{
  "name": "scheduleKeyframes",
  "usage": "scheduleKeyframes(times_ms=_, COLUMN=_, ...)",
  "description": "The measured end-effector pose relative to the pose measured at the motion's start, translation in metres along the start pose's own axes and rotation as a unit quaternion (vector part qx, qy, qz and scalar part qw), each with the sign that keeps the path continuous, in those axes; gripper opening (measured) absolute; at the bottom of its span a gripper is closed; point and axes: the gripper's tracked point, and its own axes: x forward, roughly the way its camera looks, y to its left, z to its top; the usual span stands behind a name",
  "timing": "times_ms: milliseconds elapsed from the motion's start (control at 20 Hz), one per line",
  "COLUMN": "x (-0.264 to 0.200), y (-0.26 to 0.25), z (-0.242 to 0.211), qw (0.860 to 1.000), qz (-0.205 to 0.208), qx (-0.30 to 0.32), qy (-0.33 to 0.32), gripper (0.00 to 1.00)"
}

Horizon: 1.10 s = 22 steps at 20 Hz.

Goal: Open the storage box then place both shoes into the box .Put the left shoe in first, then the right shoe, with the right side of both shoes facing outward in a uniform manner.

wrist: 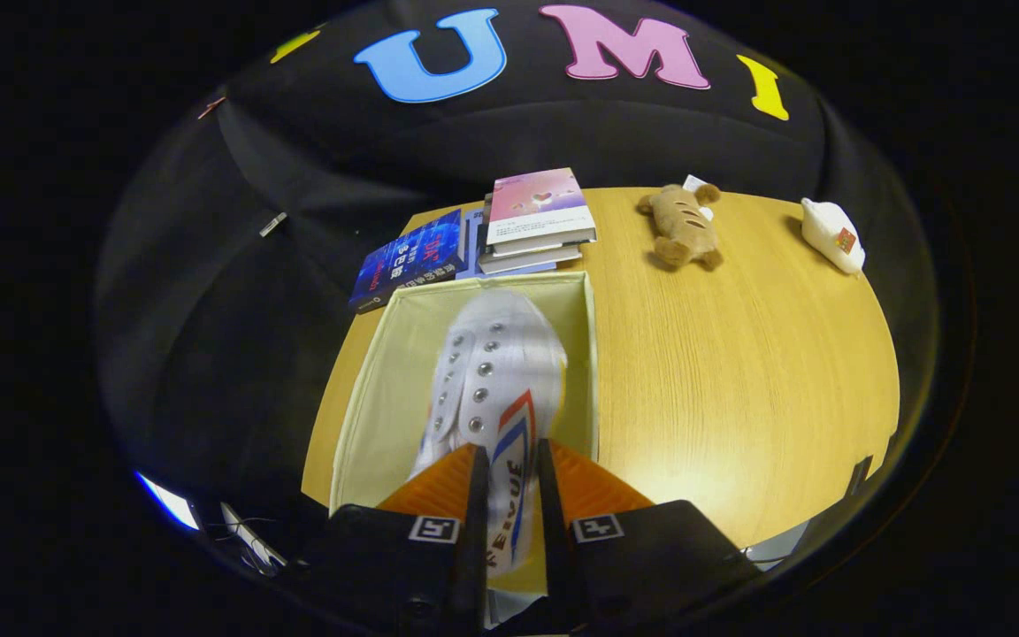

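The shoe's (492, 372) heel is hidden between the jaws of the gripper (509, 460). The box's (377, 389) near wall is covered by them. The shoe looks motion-blurred.

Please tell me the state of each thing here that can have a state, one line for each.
Storage box: open, upright on the table.
White shoe: gripped at one end, toe pointing away, over the open box.
Hand-held gripper: shut on the white shoe.
Pink book: closed, on top of a stack.
Blue book: closed, lying flat.

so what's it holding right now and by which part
The gripper is shut on the white shoe, its fingers pinching the rear, heel end. The shoe hangs over the open storage box.
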Motion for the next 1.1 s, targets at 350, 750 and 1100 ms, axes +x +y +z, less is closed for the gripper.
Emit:
scheduleKeyframes(times_ms=350, x=-0.050, y=-0.019, z=0.045, qw=0.992, qz=0.008, qx=-0.086, qy=-0.091, gripper=0.88)
scheduleKeyframes(times_ms=750, x=-0.135, y=-0.100, z=0.094, qw=0.970, qz=0.004, qx=-0.131, qy=-0.203, gripper=0.99)
scheduleKeyframes(times_ms=1100, x=-0.210, y=-0.158, z=0.133, qw=0.939, qz=0.016, qx=-0.147, qy=-0.310, gripper=0.99)
